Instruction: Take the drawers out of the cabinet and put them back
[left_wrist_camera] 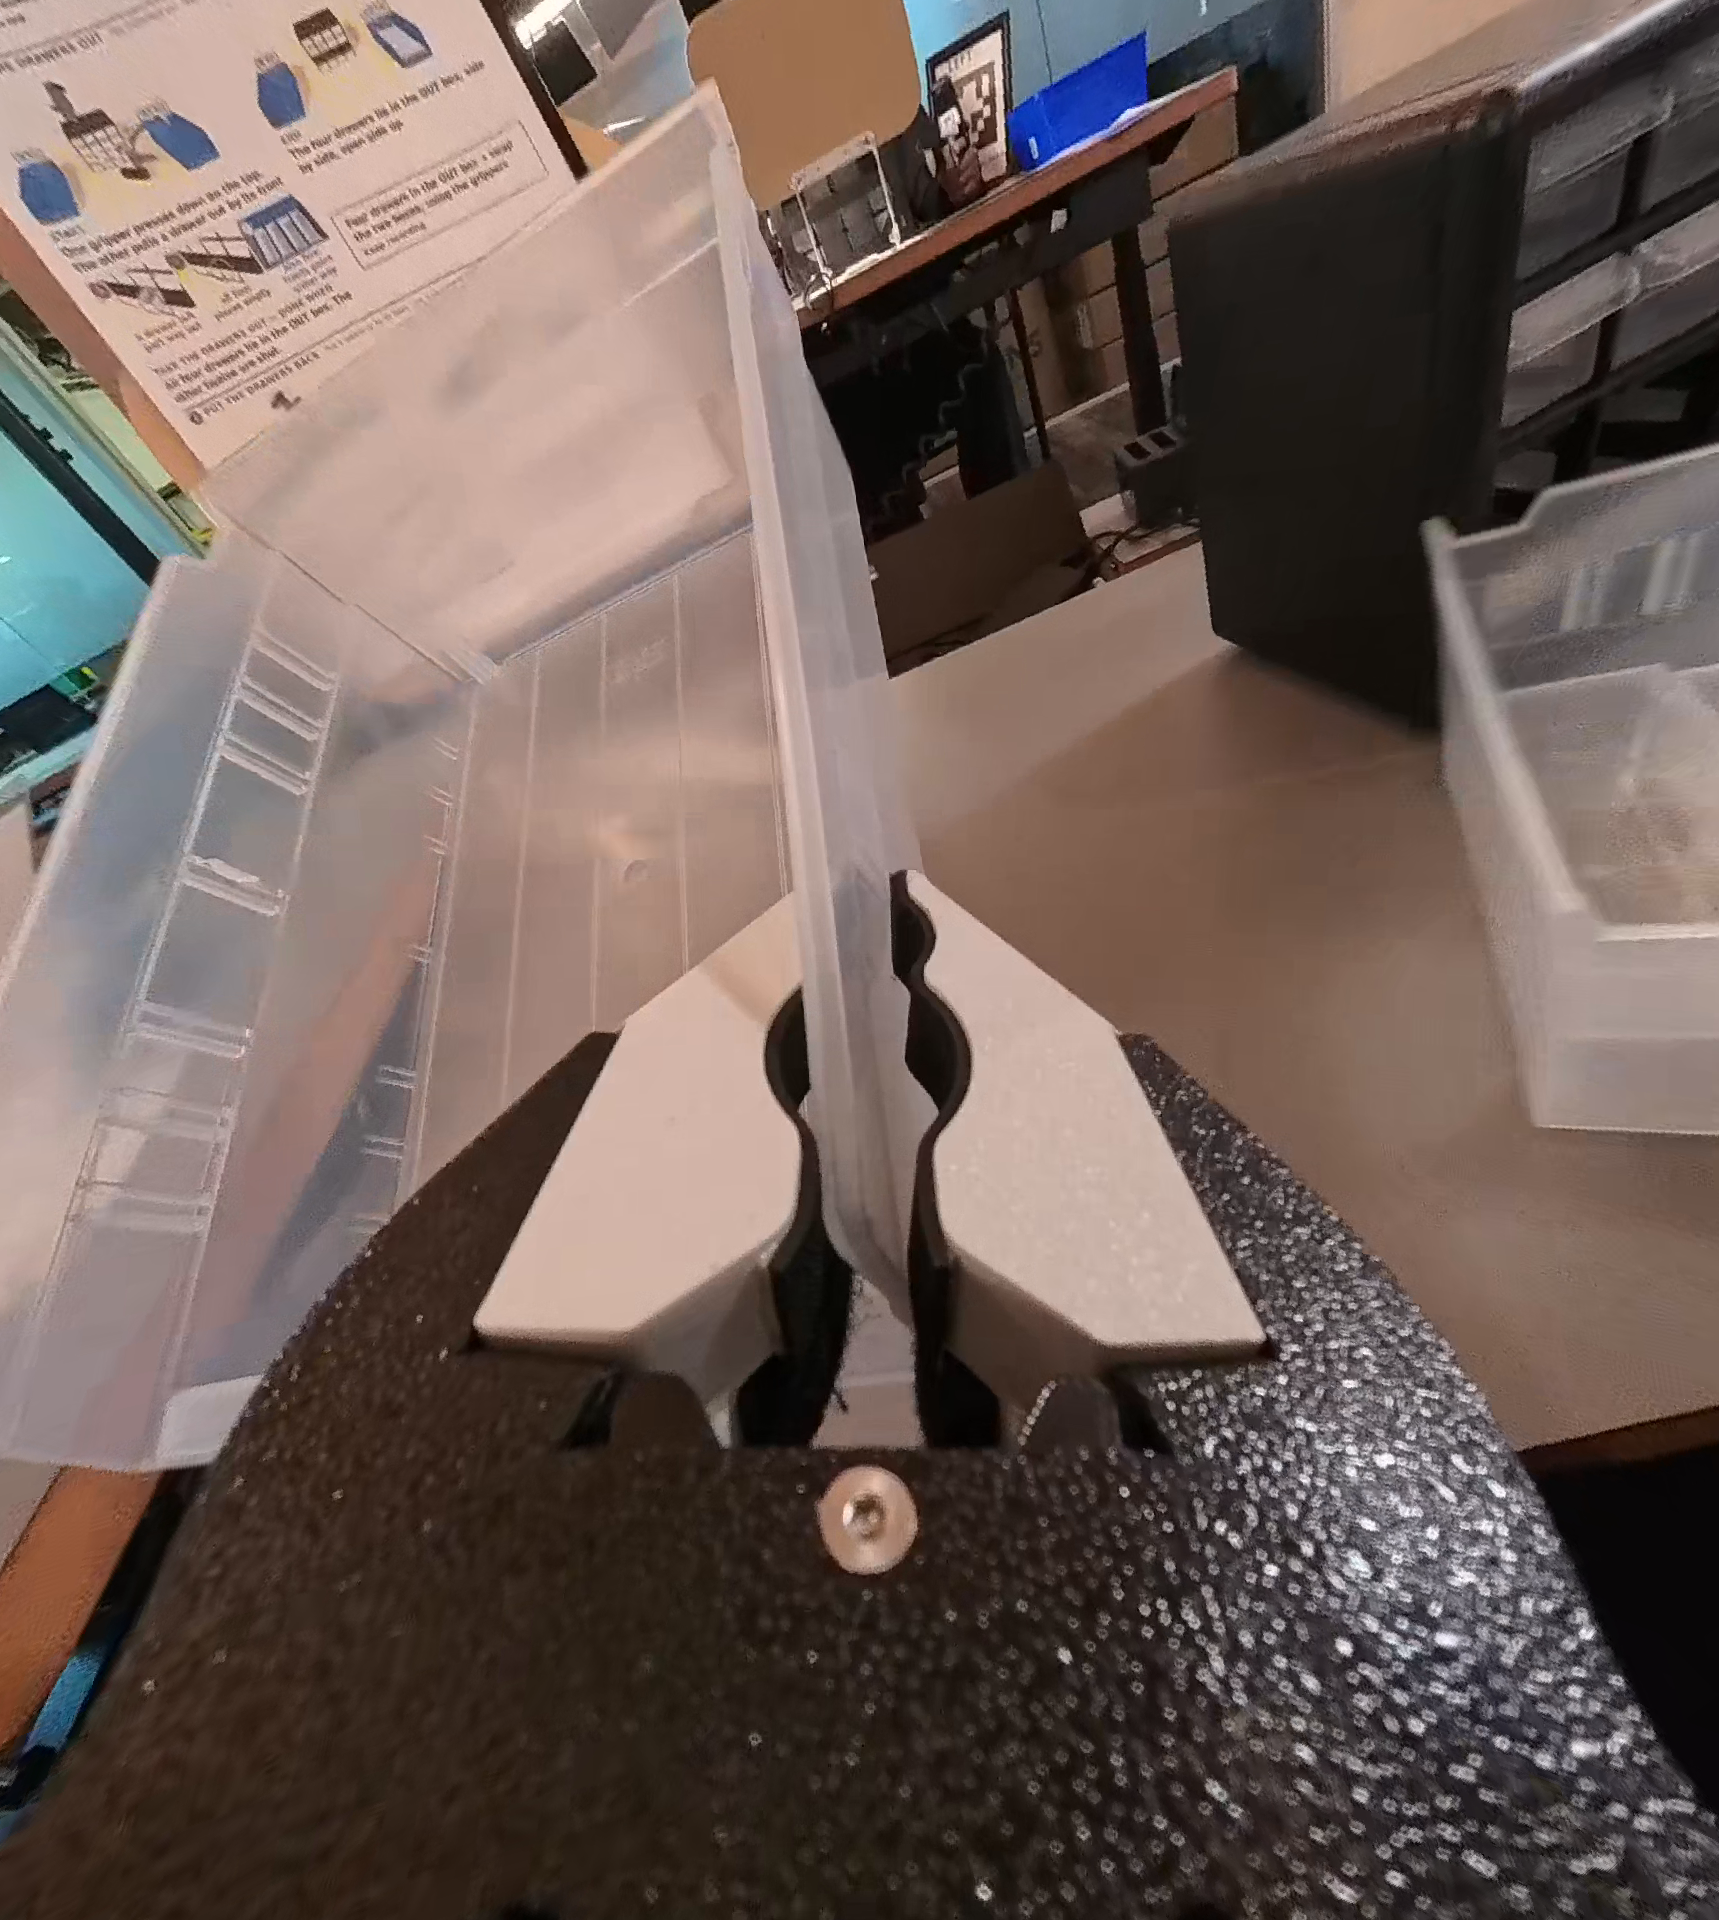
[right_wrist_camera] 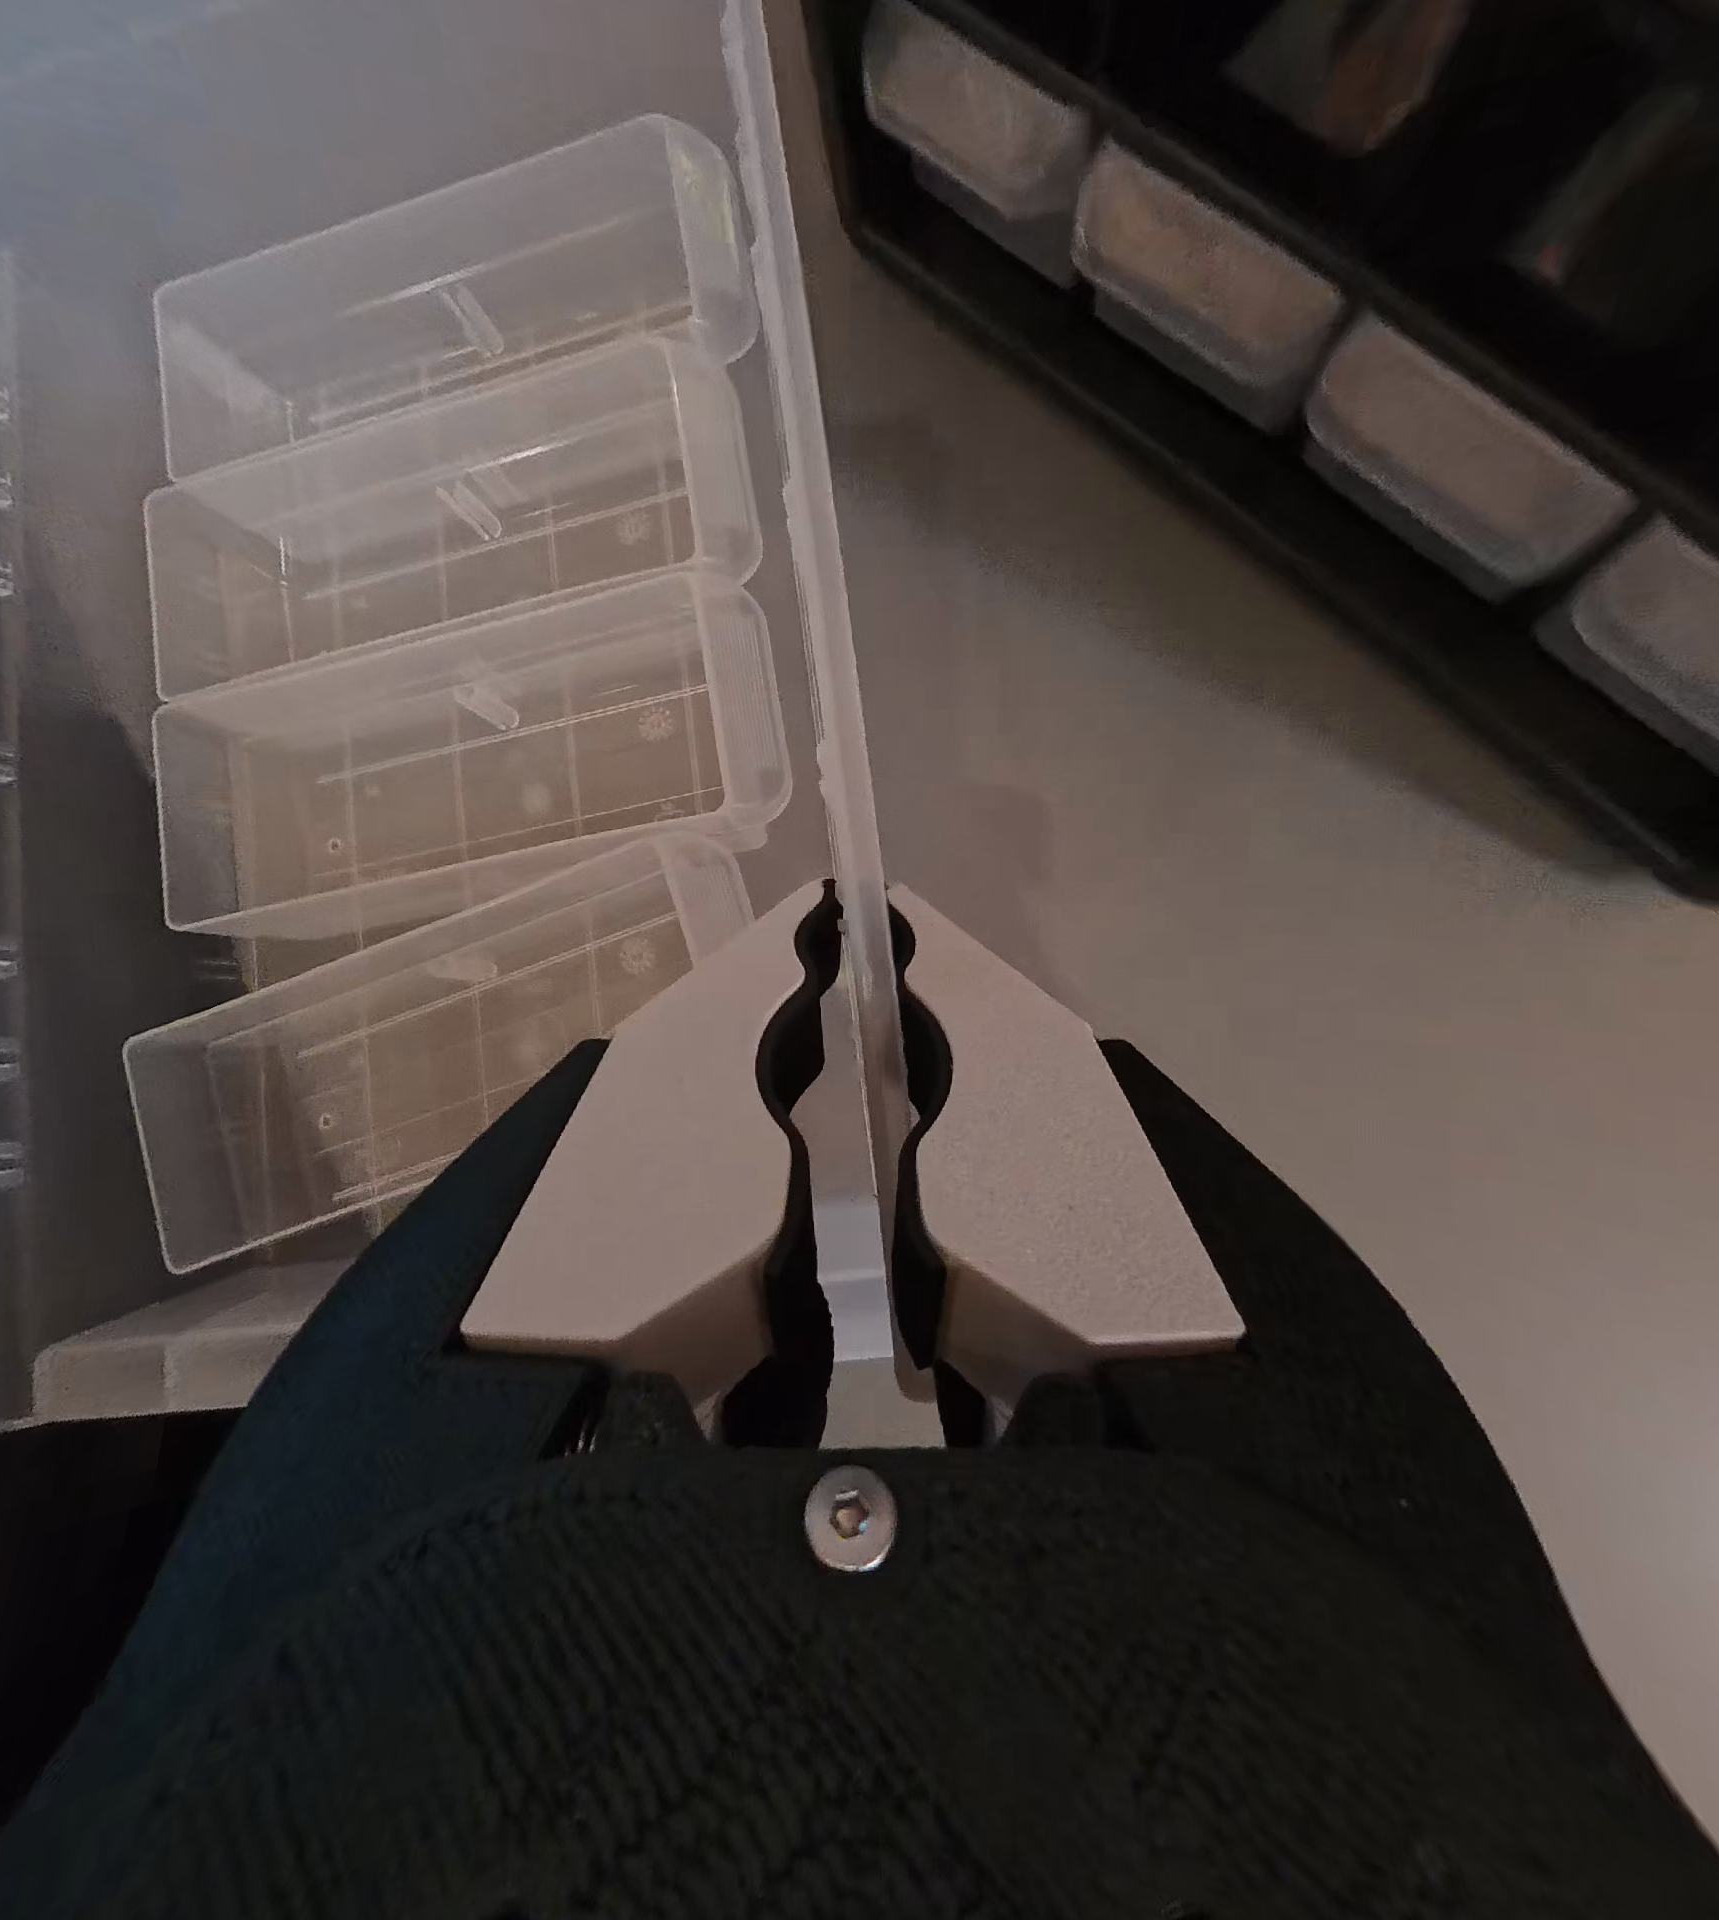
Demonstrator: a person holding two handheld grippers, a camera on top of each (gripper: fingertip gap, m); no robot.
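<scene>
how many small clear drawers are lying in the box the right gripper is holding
4. They lie side by side in a column inside the translucent box: top drawer, second, third, bottom one, skewed. None seems hidden.

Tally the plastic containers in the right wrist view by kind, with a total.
Small clear drawers lying in the bin: 4
Large translucent bin, wall clamped in the right claw: 1
Frosted drawers in the black cabinet: at least 4
Total: at least 9
</scene>
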